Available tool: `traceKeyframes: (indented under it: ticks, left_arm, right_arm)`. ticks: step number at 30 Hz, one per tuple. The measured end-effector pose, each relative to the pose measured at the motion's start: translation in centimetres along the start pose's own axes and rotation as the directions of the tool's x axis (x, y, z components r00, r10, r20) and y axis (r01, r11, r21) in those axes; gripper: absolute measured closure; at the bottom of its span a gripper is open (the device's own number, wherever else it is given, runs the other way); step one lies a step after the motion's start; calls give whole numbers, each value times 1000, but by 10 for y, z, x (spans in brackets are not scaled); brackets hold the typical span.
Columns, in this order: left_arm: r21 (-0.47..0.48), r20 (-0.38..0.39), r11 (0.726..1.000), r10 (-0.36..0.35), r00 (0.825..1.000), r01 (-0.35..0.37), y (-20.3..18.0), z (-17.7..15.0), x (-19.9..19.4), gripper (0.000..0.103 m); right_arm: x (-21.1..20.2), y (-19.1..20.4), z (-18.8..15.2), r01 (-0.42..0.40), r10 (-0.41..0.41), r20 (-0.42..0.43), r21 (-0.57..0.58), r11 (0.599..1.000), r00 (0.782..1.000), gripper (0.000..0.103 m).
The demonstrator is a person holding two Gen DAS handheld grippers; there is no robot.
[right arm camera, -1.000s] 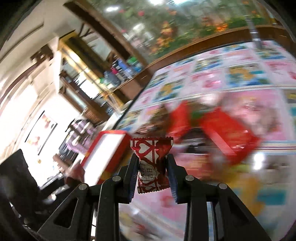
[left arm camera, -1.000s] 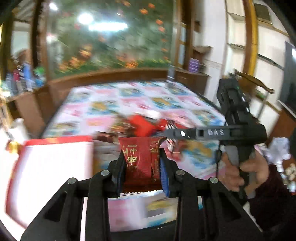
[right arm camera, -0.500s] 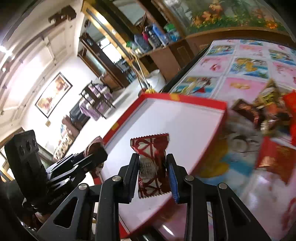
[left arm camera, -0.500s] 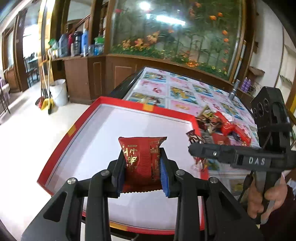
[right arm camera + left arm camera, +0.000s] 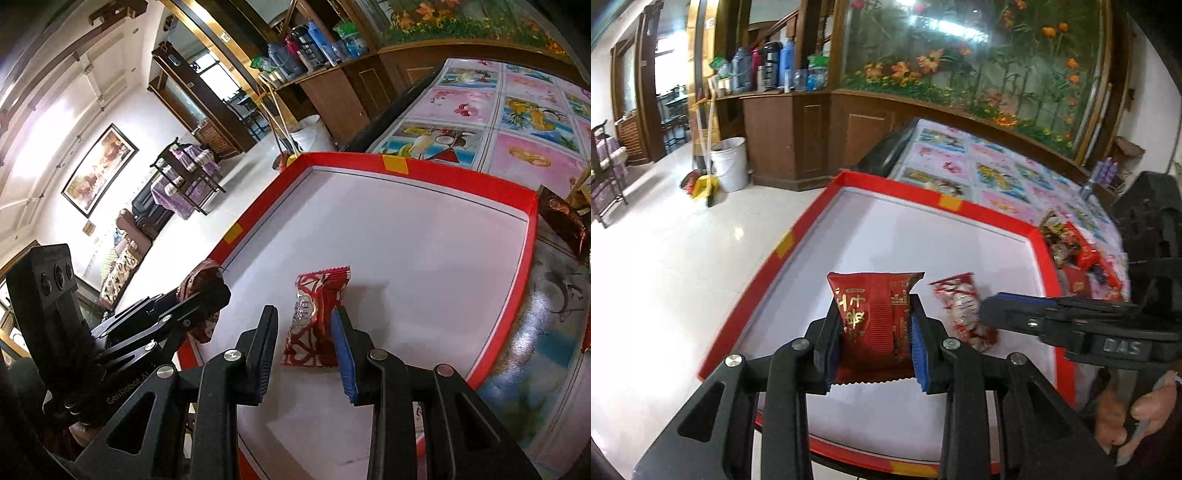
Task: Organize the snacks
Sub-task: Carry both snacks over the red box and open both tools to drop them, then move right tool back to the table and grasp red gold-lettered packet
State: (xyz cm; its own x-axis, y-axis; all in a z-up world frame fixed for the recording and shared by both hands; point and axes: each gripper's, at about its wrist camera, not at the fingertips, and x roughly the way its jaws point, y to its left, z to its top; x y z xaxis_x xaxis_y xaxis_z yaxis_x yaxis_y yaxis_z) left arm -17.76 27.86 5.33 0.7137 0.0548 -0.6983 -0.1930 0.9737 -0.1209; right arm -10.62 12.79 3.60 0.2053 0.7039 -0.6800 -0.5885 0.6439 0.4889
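A red-rimmed tray (image 5: 993,217) with a white floor lies at the table's near end; it also shows in the right wrist view (image 5: 436,176). My left gripper (image 5: 874,328) is shut on a dark red snack packet (image 5: 873,314) above the tray's near part. My right gripper (image 5: 304,332) is open, its fingers on either side of a red-and-white candy wrapper (image 5: 316,314) that lies on the tray floor. The same candy (image 5: 962,310) shows beside the left gripper. The left gripper (image 5: 201,295) appears at the tray's left rim in the right wrist view.
A pile of loose snack packets (image 5: 1075,254) lies on the patterned tablecloth (image 5: 997,173) beyond the tray's right rim. A brown packet (image 5: 561,218) lies just past that rim. The floor drops away left of the tray, with a white bucket (image 5: 729,162) by a wooden cabinet.
Both grippers moved from the snack pile to over the tray. My right gripper opened and let the candy go onto the tray floor. My left gripper still holds its packet.
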Motion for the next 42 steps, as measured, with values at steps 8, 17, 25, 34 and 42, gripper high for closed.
traceKeyframes:
  ticks: [8, 17, 25, 34, 42]
  left_arm:
    - [49, 70, 992, 116, 991, -119, -14, 0, -15, 34]
    - [159, 127, 980, -138, 982, 117, -83, -4, -39, 24]
    - [240, 59, 957, -180, 982, 161, -130, -8, -40, 24]
    - [262, 62, 956, -152, 986, 131, -140, -6, -48, 24]
    - [333, 75, 935, -154, 985, 121, -164, 0, -54, 24]
  right_arm:
    - [-57, -8, -4, 117, -112, 121, -34, 993, 986, 46]
    - [-195, -120, -58, 361, -390, 231, 158, 919, 891, 31]
    - [-217, -185, -80, 424, -456, 114, 225, 877, 883, 30]
    - [-170, -188, -63, 475, -491, 42, 195, 858, 870, 30]
    - [-162, -204, -53, 505, -520, 15, 217, 836, 854, 32]
